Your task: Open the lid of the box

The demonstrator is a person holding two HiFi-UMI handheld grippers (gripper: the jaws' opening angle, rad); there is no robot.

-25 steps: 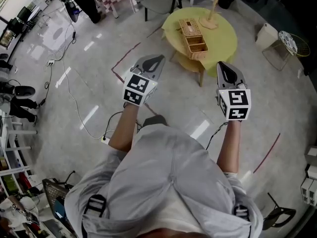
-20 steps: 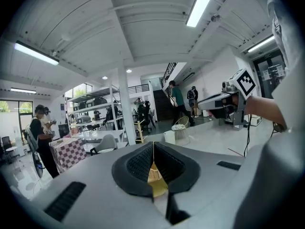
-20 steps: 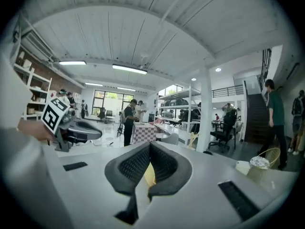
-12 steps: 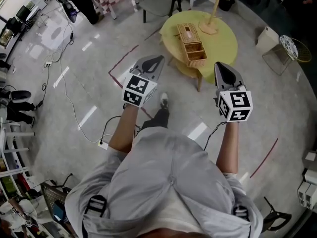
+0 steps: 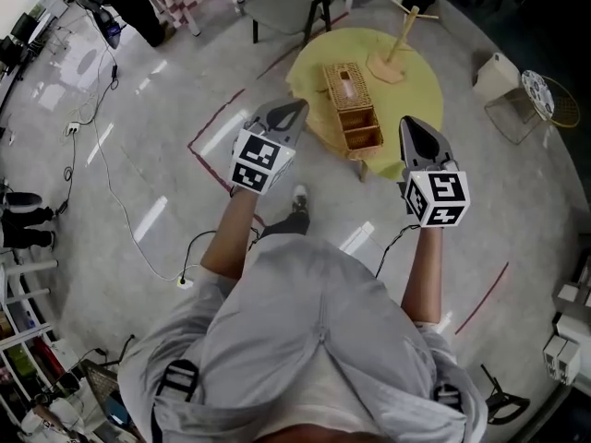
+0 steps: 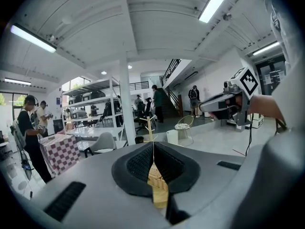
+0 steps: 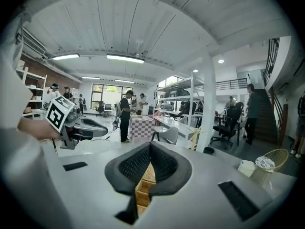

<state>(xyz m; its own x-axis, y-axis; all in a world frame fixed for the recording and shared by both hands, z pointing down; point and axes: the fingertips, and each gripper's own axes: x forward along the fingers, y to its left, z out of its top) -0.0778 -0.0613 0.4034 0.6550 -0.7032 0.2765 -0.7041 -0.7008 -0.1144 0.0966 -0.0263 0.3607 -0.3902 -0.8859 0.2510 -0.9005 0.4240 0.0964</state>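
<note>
On the round yellow bench (image 5: pixel 414 89), toward its near-left side, stands the box (image 5: pixel 349 105): long, rectangular, of honey-coloured woven wicker, its short near end close to the bench's front edge. The far part of the top is a flat woven lid with a pale slot; the near end looks like an open recess. A wooden stand (image 5: pixel 395 55) with a flat base and a thin post stands apart from the box on the far side. The left gripper (image 5: pixel 289 112) has its grey ribbed jaws clenched on nothing, over the floor just beside the bench's left edge. The right gripper (image 5: pixel 416 128) is likewise clenched and empty at the near-right edge. Neither touches the box, which lies between and beyond them. The glossy grey floor (image 5: pixel 166 155) around the bench is open, crossed by red tape lines (image 5: pixel 214 121).
</note>
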